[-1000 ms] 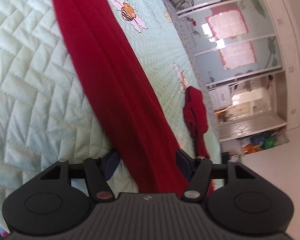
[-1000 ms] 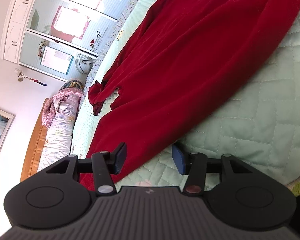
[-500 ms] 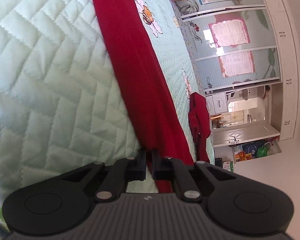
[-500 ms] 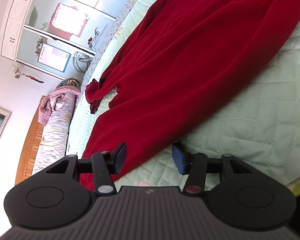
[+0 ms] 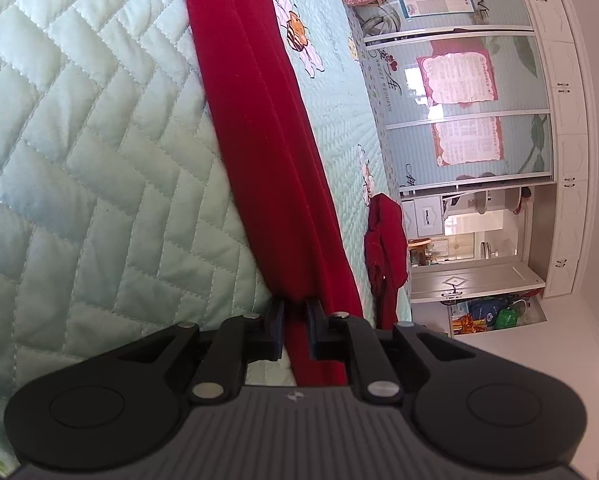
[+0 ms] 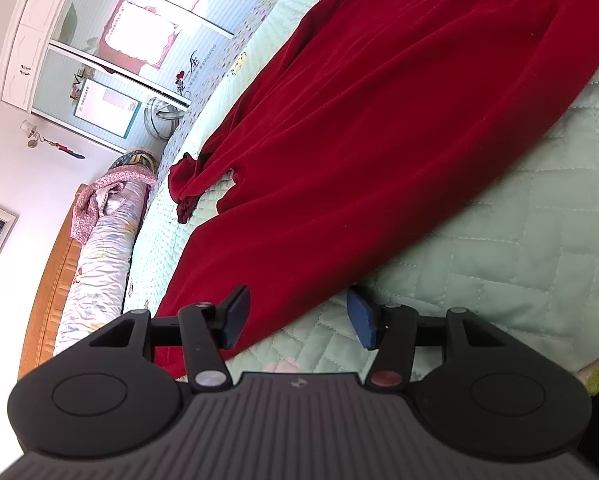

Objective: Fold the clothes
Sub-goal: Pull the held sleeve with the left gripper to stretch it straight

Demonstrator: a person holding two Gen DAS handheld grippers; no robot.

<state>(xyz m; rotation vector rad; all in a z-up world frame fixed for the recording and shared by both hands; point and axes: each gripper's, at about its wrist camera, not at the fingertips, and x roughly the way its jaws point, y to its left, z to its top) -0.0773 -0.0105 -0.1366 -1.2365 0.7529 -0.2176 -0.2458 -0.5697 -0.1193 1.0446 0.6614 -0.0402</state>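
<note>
A dark red garment (image 6: 379, 120) lies spread on a pale green quilted bed (image 6: 519, 248). In the left wrist view it shows as a long folded red band (image 5: 267, 152) running away from me, with a bunched red end (image 5: 385, 236) farther off. My left gripper (image 5: 295, 310) is shut on the near edge of the red garment. My right gripper (image 6: 297, 312) is open, its fingers straddling the garment's lower edge just above the quilt, gripping nothing.
A rolled floral bolster (image 6: 103, 240) and a wooden headboard (image 6: 47, 292) lie at the bed's far end. Sliding wardrobe doors (image 5: 459, 92) and an open doorway (image 5: 475, 232) stand beyond the bed's edge.
My left gripper closed on the garment's edge and has lifted it slightly, so the band looks wider. My right gripper stayed open and shifted only a little.
</note>
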